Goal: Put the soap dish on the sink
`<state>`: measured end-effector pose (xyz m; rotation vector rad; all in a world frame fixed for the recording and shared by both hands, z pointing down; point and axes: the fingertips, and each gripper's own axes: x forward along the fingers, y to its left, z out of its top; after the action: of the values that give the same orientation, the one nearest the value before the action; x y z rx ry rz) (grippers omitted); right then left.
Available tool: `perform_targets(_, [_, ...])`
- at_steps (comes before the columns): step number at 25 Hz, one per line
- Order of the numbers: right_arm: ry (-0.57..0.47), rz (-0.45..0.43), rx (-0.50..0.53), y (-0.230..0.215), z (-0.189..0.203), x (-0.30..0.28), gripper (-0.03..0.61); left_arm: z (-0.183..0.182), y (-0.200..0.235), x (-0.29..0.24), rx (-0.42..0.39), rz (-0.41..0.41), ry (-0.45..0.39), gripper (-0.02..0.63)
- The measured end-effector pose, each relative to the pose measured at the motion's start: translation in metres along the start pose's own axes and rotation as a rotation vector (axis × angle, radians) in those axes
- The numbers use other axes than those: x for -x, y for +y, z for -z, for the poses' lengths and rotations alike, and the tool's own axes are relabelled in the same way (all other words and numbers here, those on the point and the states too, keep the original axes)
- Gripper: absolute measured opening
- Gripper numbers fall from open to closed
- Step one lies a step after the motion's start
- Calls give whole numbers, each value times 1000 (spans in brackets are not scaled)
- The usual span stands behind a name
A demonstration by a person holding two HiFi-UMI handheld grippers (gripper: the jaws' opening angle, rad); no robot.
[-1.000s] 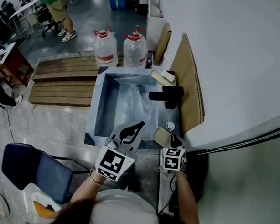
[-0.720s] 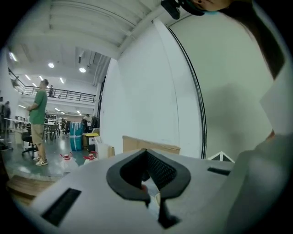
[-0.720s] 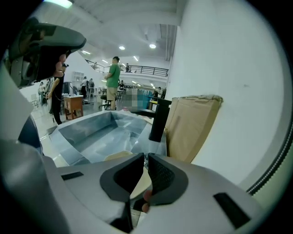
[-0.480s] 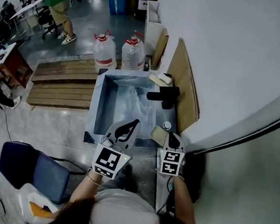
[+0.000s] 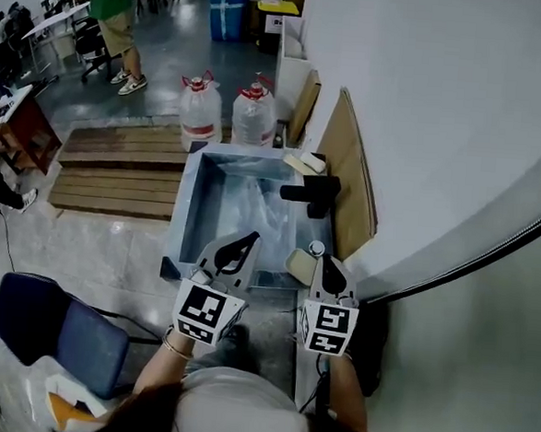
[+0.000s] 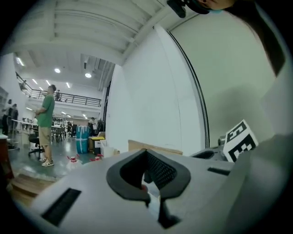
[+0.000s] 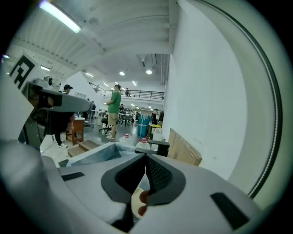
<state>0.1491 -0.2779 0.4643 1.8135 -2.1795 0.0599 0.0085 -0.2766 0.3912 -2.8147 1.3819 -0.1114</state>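
Observation:
A pale cream soap dish (image 5: 298, 264) rests on the near right corner of the blue-grey sink (image 5: 185, 216). My right gripper (image 5: 324, 259) is shut just to the right of the dish, its fingertips over the rim beside a small round cap (image 5: 316, 248). In the right gripper view the right gripper (image 7: 145, 157) has its tips together, and a cream and orange patch shows through the gap below them. My left gripper (image 5: 250, 238) is shut with nothing in it, above the sink's near edge. Its jaws meet in the left gripper view (image 6: 146, 151).
A black faucet (image 5: 309, 191) stands on the sink's right rim, with a white soap bar (image 5: 304, 161) on a holder beyond it. Cardboard (image 5: 351, 184) leans on the wall. Two water jugs (image 5: 201, 111) stand behind the sink. A blue chair (image 5: 46, 326) is at lower left. A person (image 5: 114, 10) stands far off.
The head view has shifted a little, so the sink sits slightly higher and further left. Both grippers stay shut and keep their places at the sink's near edge.

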Motion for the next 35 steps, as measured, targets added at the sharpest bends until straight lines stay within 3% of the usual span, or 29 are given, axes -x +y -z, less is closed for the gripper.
perform_targets(11, [-119,-26,-6,12,-52,34,26,-7,0,4,11,-4,-29,3])
perform_targets(35, [-136,-27,-2,11,-61,47,25,-12,-10,3,11,13,-31,3])
